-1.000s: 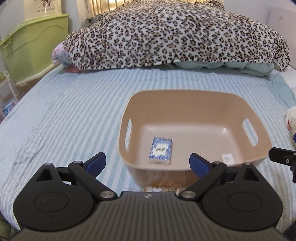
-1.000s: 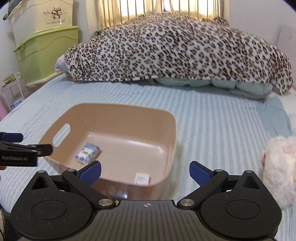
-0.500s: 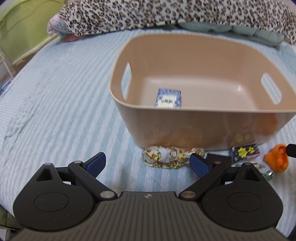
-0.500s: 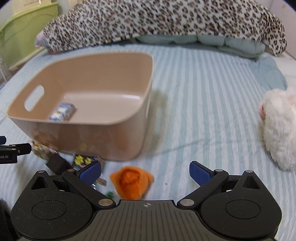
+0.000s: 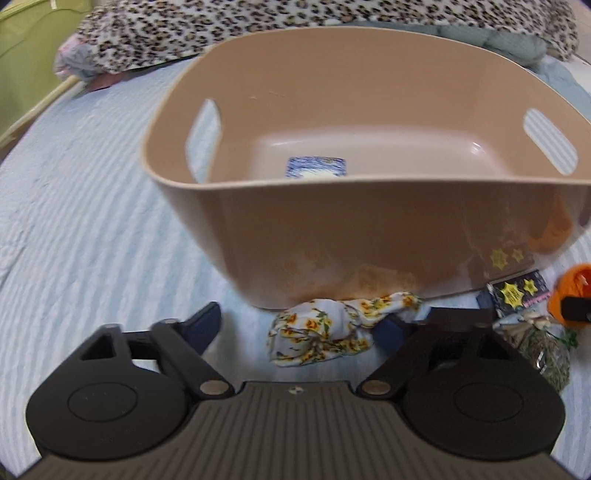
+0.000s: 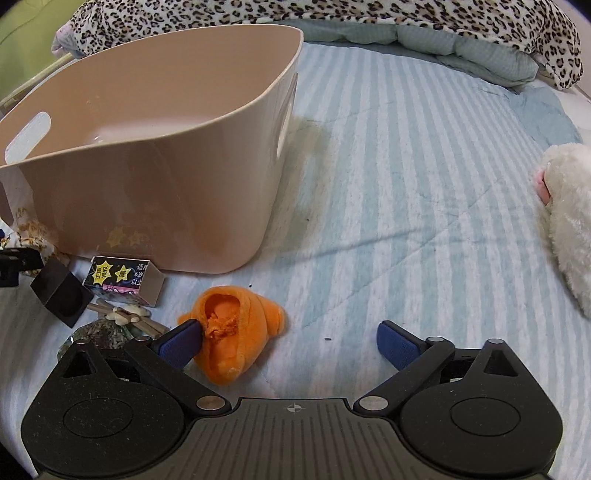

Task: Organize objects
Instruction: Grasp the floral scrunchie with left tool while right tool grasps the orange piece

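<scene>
Bed: striped pale-blue bedsheet (image 6: 406, 177) carries everything; a leopard-print blanket (image 6: 332, 16) is heaped along the far side, over a grey-green quilt (image 6: 461, 48).
Basket: tan plastic basket (image 5: 369, 236) with slot handles stands on the sheet, filling most of the left view; a blue patterned box (image 5: 317, 168) lies flat on its floor.
Floral cloth: bunched scrap with yellow flowers (image 5: 325, 332) lies against the basket's near wall.
Left gripper (image 5: 301, 325): low over the sheet, fingers spread wide, the cloth between them; the right blue pad (image 5: 391, 334) is just beside the cloth's edge, and contact cannot be told.
Star box: small black box with yellow stars (image 6: 123, 280) sits at the basket's near corner, beside a black cube (image 6: 61, 297).
Small items: pale sticks (image 6: 125, 317) and a greenish bundle (image 5: 543, 350) lie just in front of the star box.
Orange toy: soft orange plush (image 6: 232, 332) lies on the sheet, near the star box.
Right gripper (image 6: 291, 341): fingers spread wide, holding nothing; the left blue pad (image 6: 181, 341) is right at the plush's side.
White plush: fluffy white toy (image 6: 569, 221) lies at the right edge, well apart from the basket.
Storage bin: green bin (image 5: 22, 62) stands off the bed's far left.
</scene>
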A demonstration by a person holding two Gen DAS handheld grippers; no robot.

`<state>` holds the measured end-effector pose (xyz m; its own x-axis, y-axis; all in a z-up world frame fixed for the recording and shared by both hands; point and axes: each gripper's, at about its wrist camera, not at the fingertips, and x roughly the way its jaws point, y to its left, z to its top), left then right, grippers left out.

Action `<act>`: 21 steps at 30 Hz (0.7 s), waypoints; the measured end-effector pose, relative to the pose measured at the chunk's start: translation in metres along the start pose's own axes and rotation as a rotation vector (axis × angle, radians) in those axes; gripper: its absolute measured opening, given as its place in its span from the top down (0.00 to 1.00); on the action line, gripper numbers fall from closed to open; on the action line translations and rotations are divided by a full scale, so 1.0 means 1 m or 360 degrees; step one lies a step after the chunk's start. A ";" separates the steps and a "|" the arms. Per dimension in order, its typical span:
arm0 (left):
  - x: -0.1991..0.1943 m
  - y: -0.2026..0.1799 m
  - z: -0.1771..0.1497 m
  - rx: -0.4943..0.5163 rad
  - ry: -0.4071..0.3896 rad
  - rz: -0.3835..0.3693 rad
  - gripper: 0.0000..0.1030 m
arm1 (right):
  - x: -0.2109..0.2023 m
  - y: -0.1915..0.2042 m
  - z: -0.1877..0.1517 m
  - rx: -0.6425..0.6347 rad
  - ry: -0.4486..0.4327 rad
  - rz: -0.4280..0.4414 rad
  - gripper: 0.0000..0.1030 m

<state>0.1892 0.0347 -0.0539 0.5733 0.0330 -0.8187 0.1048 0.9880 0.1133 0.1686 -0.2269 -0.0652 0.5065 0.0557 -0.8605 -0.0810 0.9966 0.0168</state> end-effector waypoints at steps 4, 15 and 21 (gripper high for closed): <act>0.004 -0.001 -0.002 -0.0001 0.0007 -0.0090 0.50 | -0.003 0.006 -0.004 -0.0038 -0.0035 0.0014 0.22; -0.012 0.001 -0.012 -0.0032 -0.0007 -0.0122 0.80 | -0.025 0.021 -0.015 -0.0073 -0.0068 0.0154 0.92; -0.035 0.003 -0.020 -0.0057 -0.0060 -0.0041 0.80 | -0.044 0.016 -0.021 -0.0025 -0.0107 0.0171 0.94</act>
<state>0.1536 0.0391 -0.0363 0.6012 0.0024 -0.7991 0.0913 0.9932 0.0716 0.1275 -0.2146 -0.0379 0.5505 0.1664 -0.8181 -0.1508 0.9836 0.0986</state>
